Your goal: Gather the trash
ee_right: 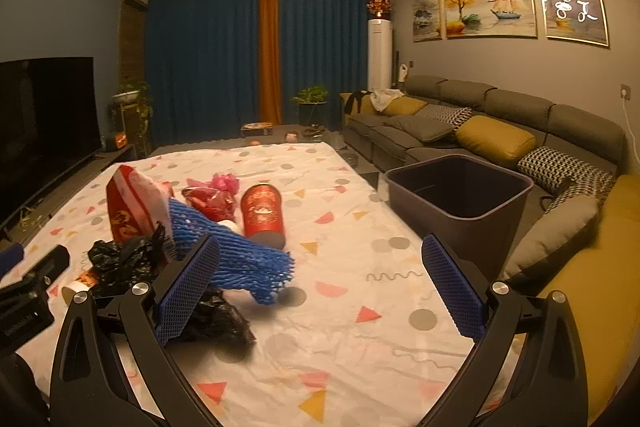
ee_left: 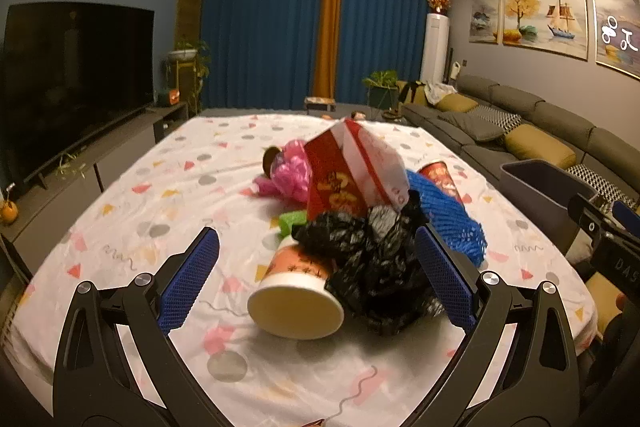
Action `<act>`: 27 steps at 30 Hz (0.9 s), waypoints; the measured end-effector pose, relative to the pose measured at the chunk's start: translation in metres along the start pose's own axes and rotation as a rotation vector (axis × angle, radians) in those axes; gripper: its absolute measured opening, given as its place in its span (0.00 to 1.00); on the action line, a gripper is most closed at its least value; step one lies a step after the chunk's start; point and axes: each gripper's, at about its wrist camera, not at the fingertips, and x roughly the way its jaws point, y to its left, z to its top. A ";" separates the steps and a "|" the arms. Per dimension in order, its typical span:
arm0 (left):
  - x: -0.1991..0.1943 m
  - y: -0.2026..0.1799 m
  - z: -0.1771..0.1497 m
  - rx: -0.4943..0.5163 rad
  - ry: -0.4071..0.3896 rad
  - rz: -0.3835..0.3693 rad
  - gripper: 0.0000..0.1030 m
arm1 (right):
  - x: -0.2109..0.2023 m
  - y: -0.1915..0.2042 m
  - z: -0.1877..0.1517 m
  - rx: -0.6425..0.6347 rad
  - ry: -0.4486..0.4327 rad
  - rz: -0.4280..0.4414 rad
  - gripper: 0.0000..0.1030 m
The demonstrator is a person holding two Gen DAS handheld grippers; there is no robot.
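Note:
A heap of trash lies on the patterned tablecloth point(ee_left: 168, 187). In the left wrist view my left gripper point(ee_left: 318, 247) is open, its blue pads flanking a tipped paper cup point(ee_left: 298, 291) and a crumpled black plastic bag point(ee_left: 372, 259). Behind them lie a red and white paper bag point(ee_left: 348, 175), pink wrap point(ee_left: 288, 171), blue foam netting point(ee_left: 452, 219) and a red cup point(ee_left: 440, 179). My right gripper point(ee_right: 320, 263) is open above bare cloth, with the blue netting point(ee_right: 240, 255) by its left pad and the red cup point(ee_right: 262, 209) further back.
A dark grey bin point(ee_right: 460, 195) stands off the table's right edge, in front of a grey sofa point(ee_right: 500, 123) with yellow cushions. A TV point(ee_left: 72, 75) on a low console lines the left wall. Blue curtains close off the far end.

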 end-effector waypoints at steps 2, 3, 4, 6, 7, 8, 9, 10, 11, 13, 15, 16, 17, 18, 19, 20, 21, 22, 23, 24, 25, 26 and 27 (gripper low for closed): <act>0.003 0.005 -0.001 -0.014 0.007 0.006 0.94 | 0.001 0.004 -0.002 -0.007 0.000 0.022 0.95; 0.003 0.009 -0.002 -0.029 0.005 0.013 0.94 | 0.002 0.008 -0.005 -0.017 0.001 0.040 0.95; 0.002 0.012 -0.001 -0.037 0.003 0.014 0.94 | 0.004 0.013 -0.008 -0.030 0.002 0.056 0.95; 0.002 0.018 0.000 -0.050 -0.004 0.026 0.94 | 0.009 0.023 -0.015 -0.056 0.015 0.093 0.94; 0.001 0.020 0.001 -0.054 -0.012 0.039 0.94 | 0.011 0.029 -0.017 -0.064 0.024 0.115 0.92; 0.000 0.023 0.001 -0.057 -0.021 0.052 0.94 | 0.014 0.035 -0.021 -0.073 0.039 0.146 0.90; 0.000 0.025 0.002 -0.060 -0.025 0.057 0.94 | 0.017 0.041 -0.024 -0.081 0.047 0.170 0.89; -0.001 0.028 0.002 -0.066 -0.033 0.065 0.94 | 0.019 0.046 -0.027 -0.089 0.053 0.189 0.88; -0.001 0.030 0.003 -0.071 -0.037 0.071 0.94 | 0.020 0.050 -0.029 -0.098 0.057 0.200 0.87; -0.001 0.033 0.002 -0.077 -0.042 0.077 0.94 | 0.023 0.061 -0.035 -0.114 0.071 0.240 0.82; 0.001 0.034 0.002 -0.079 -0.038 0.081 0.94 | 0.028 0.070 -0.039 -0.126 0.092 0.277 0.78; 0.003 0.036 0.002 -0.080 -0.035 0.080 0.94 | 0.031 0.073 -0.040 -0.134 0.097 0.280 0.77; 0.005 0.036 0.001 -0.080 -0.032 0.080 0.94 | 0.033 0.076 -0.042 -0.139 0.100 0.283 0.75; 0.007 0.037 0.000 -0.080 -0.026 0.079 0.94 | 0.037 0.080 -0.044 -0.148 0.112 0.289 0.72; 0.009 0.037 -0.001 -0.079 -0.018 0.075 0.94 | 0.043 0.083 -0.046 -0.157 0.131 0.294 0.68; 0.011 0.037 -0.001 -0.078 -0.015 0.073 0.94 | 0.047 0.084 -0.048 -0.163 0.147 0.299 0.65; 0.012 0.036 -0.002 -0.076 -0.009 0.068 0.94 | 0.052 0.087 -0.050 -0.169 0.168 0.306 0.59; 0.013 0.035 -0.002 -0.074 -0.007 0.063 0.94 | 0.056 0.089 -0.053 -0.172 0.182 0.308 0.53; 0.014 0.034 -0.003 -0.070 -0.003 0.057 0.94 | 0.060 0.090 -0.055 -0.176 0.198 0.309 0.49; 0.015 0.032 -0.003 -0.067 0.001 0.051 0.94 | 0.063 0.090 -0.057 -0.180 0.216 0.313 0.37; 0.017 0.030 -0.004 -0.062 0.004 0.043 0.94 | 0.065 0.089 -0.058 -0.180 0.228 0.318 0.26; 0.019 0.028 -0.004 -0.057 0.007 0.033 0.94 | 0.068 0.087 -0.060 -0.177 0.244 0.320 0.23; 0.021 0.026 -0.005 -0.052 0.010 0.023 0.94 | 0.068 0.085 -0.060 -0.174 0.242 0.321 0.18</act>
